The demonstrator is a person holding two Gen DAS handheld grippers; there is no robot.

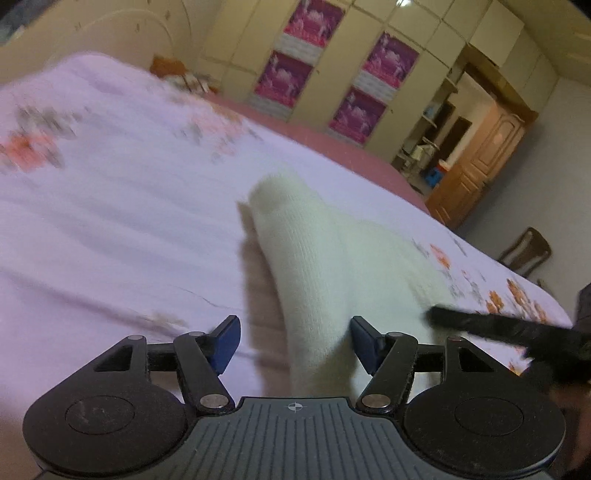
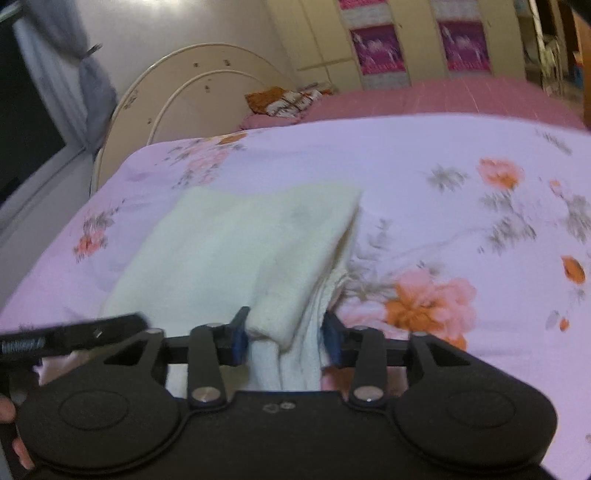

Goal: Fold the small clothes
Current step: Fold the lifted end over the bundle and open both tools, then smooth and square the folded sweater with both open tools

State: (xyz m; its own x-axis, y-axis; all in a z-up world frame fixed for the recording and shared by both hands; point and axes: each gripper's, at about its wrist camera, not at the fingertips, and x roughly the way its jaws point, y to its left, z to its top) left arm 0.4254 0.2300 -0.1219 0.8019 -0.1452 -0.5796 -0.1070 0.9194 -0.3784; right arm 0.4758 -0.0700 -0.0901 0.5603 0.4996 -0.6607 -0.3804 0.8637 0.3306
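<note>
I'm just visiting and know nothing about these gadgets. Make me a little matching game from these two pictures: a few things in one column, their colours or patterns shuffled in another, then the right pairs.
Things:
1. knitted garment
2. bedsheet
3. finger pads
4. door

Colours:
A. blue
B. brown wood
C. cream white
D. pale lilac with orange flowers

Pairs: 1-C, 2-D, 3-A, 4-B

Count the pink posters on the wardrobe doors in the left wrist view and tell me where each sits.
4. They sit in two columns: upper left poster, lower left poster, upper right poster, lower right poster. The bed's far edge may hide more lower down.
</note>
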